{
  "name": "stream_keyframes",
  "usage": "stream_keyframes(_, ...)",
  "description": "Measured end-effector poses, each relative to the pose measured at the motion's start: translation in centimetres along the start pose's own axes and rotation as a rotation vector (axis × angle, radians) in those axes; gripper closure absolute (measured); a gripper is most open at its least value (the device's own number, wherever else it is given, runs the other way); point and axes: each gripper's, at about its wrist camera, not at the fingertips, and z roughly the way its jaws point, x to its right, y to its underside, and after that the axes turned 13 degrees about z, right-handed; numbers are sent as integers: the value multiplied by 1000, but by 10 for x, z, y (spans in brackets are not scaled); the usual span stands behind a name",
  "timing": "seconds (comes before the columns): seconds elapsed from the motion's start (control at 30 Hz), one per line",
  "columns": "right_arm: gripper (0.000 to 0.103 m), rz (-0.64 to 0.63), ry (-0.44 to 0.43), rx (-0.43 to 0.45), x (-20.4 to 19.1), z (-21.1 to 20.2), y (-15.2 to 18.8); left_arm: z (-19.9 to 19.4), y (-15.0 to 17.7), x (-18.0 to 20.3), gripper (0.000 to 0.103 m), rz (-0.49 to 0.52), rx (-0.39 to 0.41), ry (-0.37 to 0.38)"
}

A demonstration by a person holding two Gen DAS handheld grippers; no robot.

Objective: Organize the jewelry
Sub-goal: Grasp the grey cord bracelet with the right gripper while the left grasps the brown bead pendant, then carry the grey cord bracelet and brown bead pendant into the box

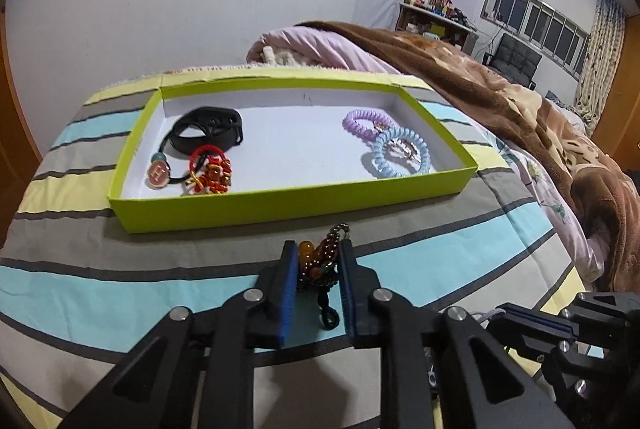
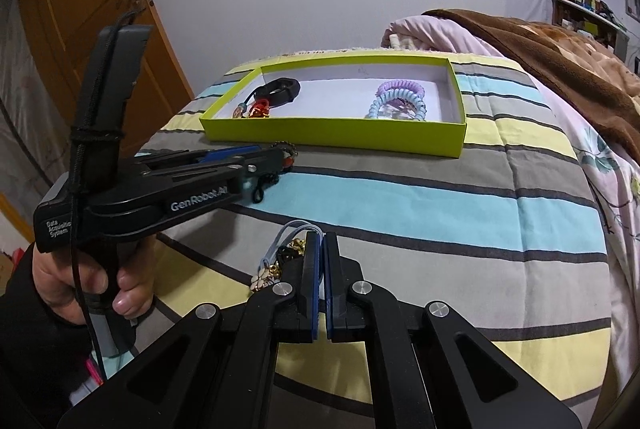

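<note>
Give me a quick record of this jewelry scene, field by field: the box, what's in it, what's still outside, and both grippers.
box: green tray on striped bedspread
left end: black band, red charm tie
right end: purple coil, blue coil
left gripper: closed on beaded bracelet
right gripper: shut, beside flower hair tie
</note>
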Motion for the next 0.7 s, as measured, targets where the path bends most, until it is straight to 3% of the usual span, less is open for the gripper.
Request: stream_keyframes(0.7, 102, -36, -25, 130, -31, -59, -3, -106, 30, 12, 86, -13, 157, -41)
